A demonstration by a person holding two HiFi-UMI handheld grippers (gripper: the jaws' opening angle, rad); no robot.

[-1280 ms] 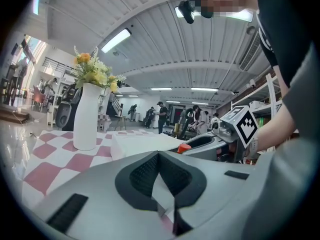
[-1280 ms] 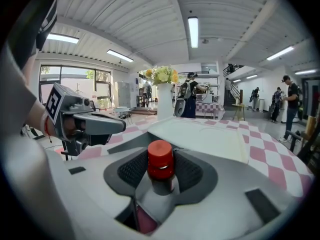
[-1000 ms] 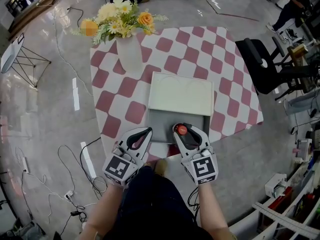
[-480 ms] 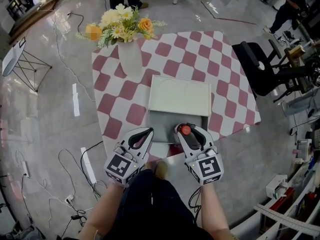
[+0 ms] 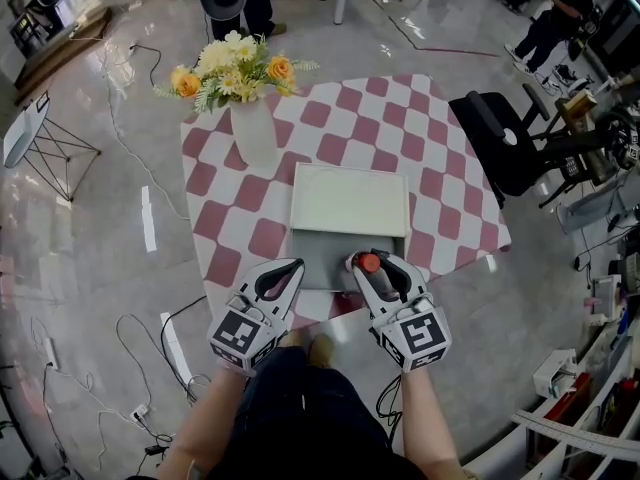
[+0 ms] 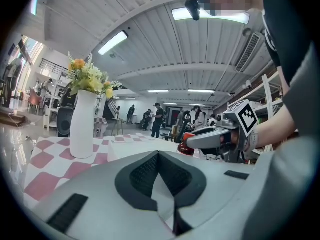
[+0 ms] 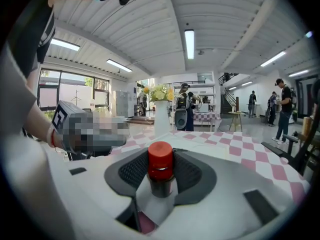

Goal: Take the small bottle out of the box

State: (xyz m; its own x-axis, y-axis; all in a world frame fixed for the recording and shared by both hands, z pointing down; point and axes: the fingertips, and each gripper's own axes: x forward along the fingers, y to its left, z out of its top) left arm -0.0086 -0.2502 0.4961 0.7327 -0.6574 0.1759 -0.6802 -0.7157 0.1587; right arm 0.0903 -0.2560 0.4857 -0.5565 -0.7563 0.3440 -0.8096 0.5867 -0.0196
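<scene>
Tabletop: flat, under a red-and-white checked cloth.
Box: pale lid raised, grey tray.
Left tool: closed, empty.
Right tool: we see it clenched on the small bottle over the tray's near edge (long axis upright).
Bottle: dark cylinder, smooth red cap.

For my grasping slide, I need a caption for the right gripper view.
Right gripper clamping a small red-capped bottle in its jaws, checked tablecloth and white vase beyond.
</scene>
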